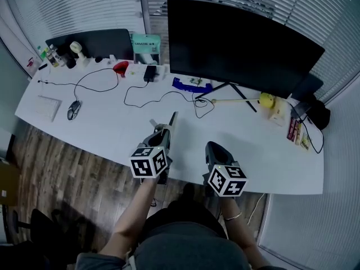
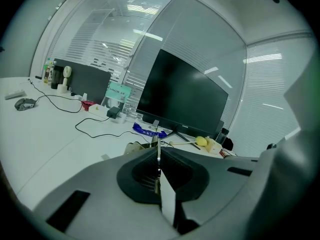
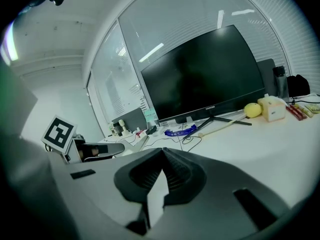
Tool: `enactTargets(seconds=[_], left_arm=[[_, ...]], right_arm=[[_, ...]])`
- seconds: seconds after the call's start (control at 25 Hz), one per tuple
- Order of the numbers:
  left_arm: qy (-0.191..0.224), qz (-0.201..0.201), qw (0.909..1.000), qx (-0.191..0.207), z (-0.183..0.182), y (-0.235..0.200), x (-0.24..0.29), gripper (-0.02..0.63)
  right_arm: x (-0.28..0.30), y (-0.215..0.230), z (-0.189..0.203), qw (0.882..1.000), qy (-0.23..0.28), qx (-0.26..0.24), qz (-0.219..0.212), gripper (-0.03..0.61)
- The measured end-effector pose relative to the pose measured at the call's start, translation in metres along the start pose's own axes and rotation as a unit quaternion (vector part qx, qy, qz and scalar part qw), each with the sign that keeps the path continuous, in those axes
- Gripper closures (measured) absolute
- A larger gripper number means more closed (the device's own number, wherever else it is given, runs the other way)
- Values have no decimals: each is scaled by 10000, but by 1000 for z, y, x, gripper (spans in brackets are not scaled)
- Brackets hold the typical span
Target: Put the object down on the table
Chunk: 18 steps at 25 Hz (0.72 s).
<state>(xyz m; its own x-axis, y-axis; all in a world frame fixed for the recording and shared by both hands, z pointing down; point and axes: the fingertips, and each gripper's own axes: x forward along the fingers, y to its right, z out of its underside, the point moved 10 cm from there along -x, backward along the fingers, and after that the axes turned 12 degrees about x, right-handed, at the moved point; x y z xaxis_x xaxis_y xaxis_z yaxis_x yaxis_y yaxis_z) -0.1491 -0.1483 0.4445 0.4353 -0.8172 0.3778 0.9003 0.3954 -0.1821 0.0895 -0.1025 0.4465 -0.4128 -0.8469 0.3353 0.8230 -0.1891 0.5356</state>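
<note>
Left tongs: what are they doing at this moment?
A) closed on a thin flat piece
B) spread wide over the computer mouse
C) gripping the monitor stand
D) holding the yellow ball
A: in the left gripper view the left tongs are shut on a thin flat piece, seen edge-on and sticking out ahead of them over the white table.

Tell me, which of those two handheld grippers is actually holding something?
The left gripper: its fingers are pinched on a thin flat piece, seen edge-on in its own view. The right gripper has its fingers closed together, nothing between them.
</note>
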Motion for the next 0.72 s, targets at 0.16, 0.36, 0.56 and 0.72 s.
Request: enactTargets(seconds=[0.16, 0.36, 0.56, 0.72], left_arm=[[4, -30, 10000, -81, -7, -2, 18, 591], [34, -103, 9998, -139, -15, -5, 41, 591], [5, -173, 9997, -152, -22, -8, 64, 591], [-76, -226, 9994, -247, -22, -13, 81, 591]], right_arm=[[12, 7, -10, 10000, -12, -1, -17, 574], [25, 15, -20, 10000, -53, -8, -55, 572], [37, 19, -26, 9998, -117, -2, -131, 574], [42, 21, -30, 9998, -144, 2, -166, 573]])
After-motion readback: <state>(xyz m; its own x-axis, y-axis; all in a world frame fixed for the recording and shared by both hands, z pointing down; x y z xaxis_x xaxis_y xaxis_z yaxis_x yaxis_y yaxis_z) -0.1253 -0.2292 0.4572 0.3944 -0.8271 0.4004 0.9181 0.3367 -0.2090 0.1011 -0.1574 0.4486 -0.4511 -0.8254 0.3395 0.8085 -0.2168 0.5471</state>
